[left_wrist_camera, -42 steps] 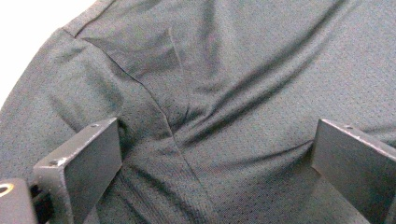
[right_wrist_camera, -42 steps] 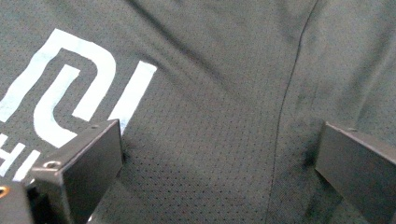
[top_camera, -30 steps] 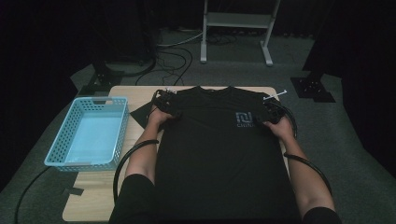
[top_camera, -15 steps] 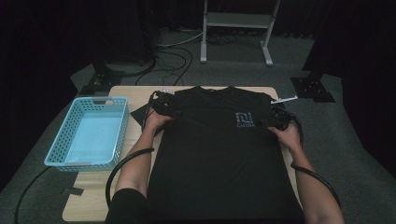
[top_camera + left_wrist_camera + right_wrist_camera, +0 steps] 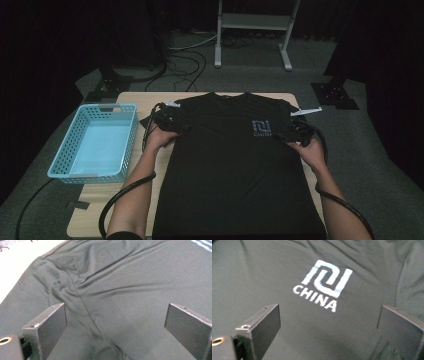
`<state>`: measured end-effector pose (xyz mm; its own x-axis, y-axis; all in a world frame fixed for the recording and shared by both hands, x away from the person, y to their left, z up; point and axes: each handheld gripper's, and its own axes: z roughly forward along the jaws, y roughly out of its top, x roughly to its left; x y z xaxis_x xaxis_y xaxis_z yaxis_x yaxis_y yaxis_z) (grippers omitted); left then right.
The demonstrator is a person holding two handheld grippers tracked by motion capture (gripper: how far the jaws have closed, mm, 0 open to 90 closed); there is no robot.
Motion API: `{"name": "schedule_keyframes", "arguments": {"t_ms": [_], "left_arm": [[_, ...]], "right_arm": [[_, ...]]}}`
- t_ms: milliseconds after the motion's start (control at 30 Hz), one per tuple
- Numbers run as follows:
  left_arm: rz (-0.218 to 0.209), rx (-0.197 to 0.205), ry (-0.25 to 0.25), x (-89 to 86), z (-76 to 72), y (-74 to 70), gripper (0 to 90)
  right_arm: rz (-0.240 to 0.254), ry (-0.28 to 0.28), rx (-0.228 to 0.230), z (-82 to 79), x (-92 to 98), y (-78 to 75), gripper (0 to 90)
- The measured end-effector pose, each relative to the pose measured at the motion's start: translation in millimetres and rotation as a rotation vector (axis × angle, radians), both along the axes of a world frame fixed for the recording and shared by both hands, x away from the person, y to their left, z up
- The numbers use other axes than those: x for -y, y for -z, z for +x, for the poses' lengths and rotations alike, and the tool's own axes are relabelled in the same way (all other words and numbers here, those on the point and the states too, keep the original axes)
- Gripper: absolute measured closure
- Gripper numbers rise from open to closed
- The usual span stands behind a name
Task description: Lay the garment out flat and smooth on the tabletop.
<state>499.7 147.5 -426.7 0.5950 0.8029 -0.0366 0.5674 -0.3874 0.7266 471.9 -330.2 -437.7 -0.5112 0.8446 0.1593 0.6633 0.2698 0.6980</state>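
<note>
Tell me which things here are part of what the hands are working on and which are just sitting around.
In play:
black T-shirt, spread flat on the wooden table
left gripper, open over the shirt's sleeve seam
right gripper, open over the CHINA logo

Lying about:
blue plastic basket, at the table's left edge
white metal stand on the floor behind

My black T-shirt (image 5: 235, 170), flat and face-up on the table, collar far, white "CHINA" logo (image 5: 324, 286) right of centre.

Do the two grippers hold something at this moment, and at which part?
Nothing is held. Both the left gripper and the right gripper have open jaws above the black T-shirt, with no cloth pinched between them.
</note>
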Motion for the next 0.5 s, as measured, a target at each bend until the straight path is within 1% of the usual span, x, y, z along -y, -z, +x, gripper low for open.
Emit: {"name": "schedule_keyframes", "arguments": {"t_ms": [200,333,500], "left_arm": [[-0.016,0.016,-0.001,-8.7,-22.2,-5.6,3.2],[-0.027,0.024,0.01,-12.2,-38.0,-5.6,3.3],[-0.024,0.036,0.029,-13.3,-54.2,-3.7,3.3]], "right_arm": [[-0.001,-0.021,0.009,-15.8,-4.7,-4.7,4.9],[0.004,-0.038,0.013,-27.5,-7.8,-6.9,5.1],[-0.008,-0.059,0.019,-41.4,-12.1,-7.8,5.1]]}}
